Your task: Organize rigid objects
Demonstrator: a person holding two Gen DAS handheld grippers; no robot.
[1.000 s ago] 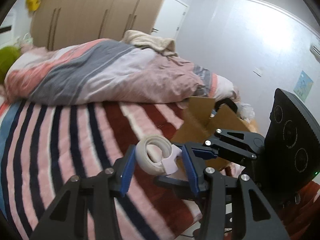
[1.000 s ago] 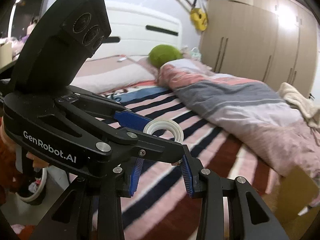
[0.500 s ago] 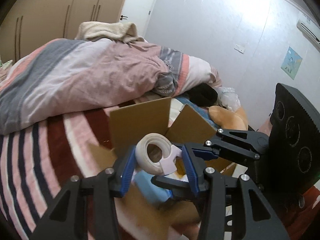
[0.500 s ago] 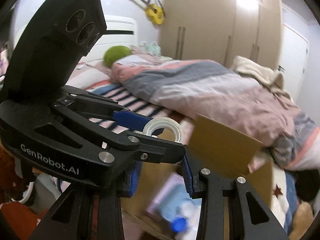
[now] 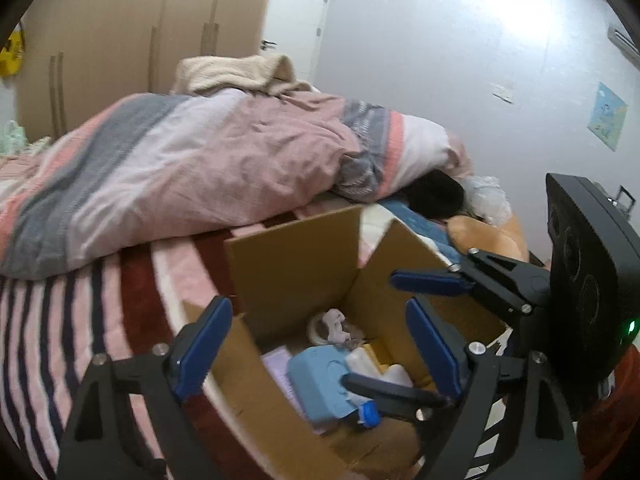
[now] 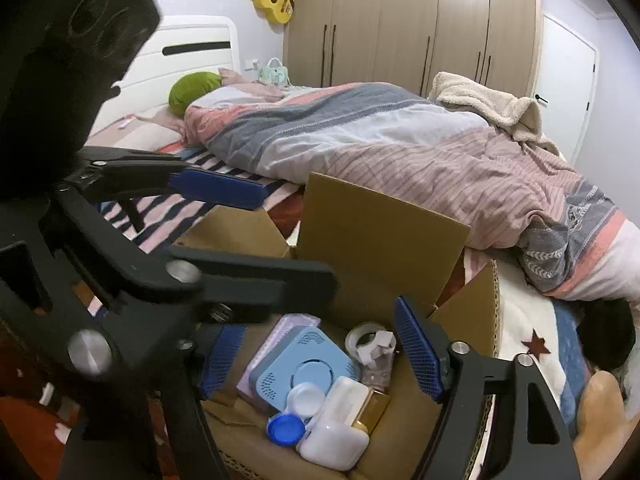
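The white tape roll in its plastic dispenser (image 6: 370,343) lies loose on the floor of the open brown cardboard box (image 6: 382,236), below and ahead of both grippers, touching neither. The left gripper (image 5: 320,342) and right gripper (image 6: 320,354) have just been opening; their blue-padded jaws stand wide with nothing between them. Just nearer the right gripper sit a pale blue rounded-square plastic device (image 6: 304,372) and a white plastic case (image 6: 334,442). Beyond the box lies a pink-and-grey striped duvet (image 6: 400,140).
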